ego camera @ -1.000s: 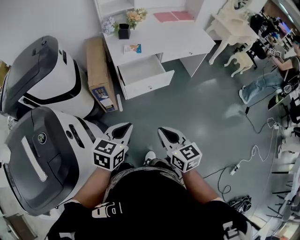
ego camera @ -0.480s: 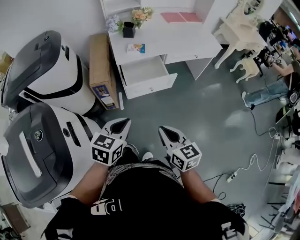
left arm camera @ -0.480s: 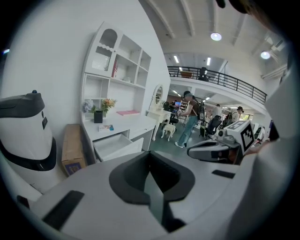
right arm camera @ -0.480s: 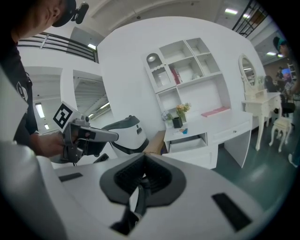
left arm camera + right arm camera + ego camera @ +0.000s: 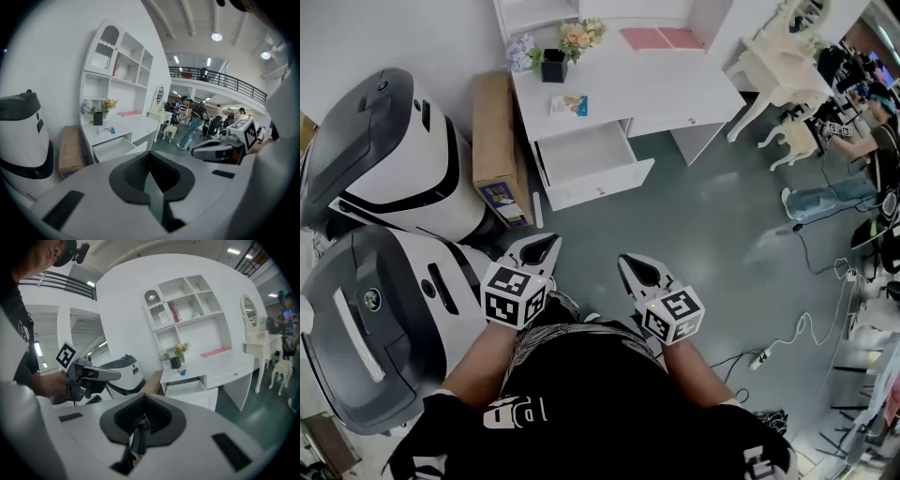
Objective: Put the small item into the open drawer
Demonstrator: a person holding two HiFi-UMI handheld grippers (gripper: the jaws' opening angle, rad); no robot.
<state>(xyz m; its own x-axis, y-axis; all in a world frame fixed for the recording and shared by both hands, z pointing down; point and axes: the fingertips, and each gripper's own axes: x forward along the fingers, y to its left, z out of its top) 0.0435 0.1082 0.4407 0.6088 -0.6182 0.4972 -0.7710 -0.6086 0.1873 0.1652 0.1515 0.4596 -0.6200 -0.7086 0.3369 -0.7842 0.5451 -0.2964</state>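
- My left tongs [image 5: 540, 249] sit low in the frame, left of centre, with the jaws together and nothing between them.
- My right tongs [image 5: 633, 266] sit just to the right of them at the same height. Their jaws are also pressed together, and I can make out nothing in them.
- Both tongs point up the frame toward the desk [image 5: 666, 84] and are well apart from it, with bare grey floor [image 5: 694, 234] between.
- The drawer [image 5: 583, 155] is pulled out from the desk's left half, top centre of the frame.
- The small item [image 5: 567, 105], a flat piece with blue and pale print, lies on the desk top. It is just behind the drawer, above the drawer's left part in the frame, so it is on the desk and not in the drawer.
- A black pot of flowers [image 5: 553, 64] stands at the desk's back left corner, just above the item.
- Something flat and pink [image 5: 661, 37] lies further right on the desk, near the back edge.
- A brown carton [image 5: 495, 141] lies on the floor against the desk's left side.
- Two big white-and-grey machines fill the left of the frame, one in the upper left [image 5: 394, 155] and one in the lower left [image 5: 384, 328]. The lower one is just beside my left tongs.
- A white dressing table [image 5: 773, 66] stands in the upper right corner.
- A white cable [image 5: 797, 319] trails over the floor at the right.
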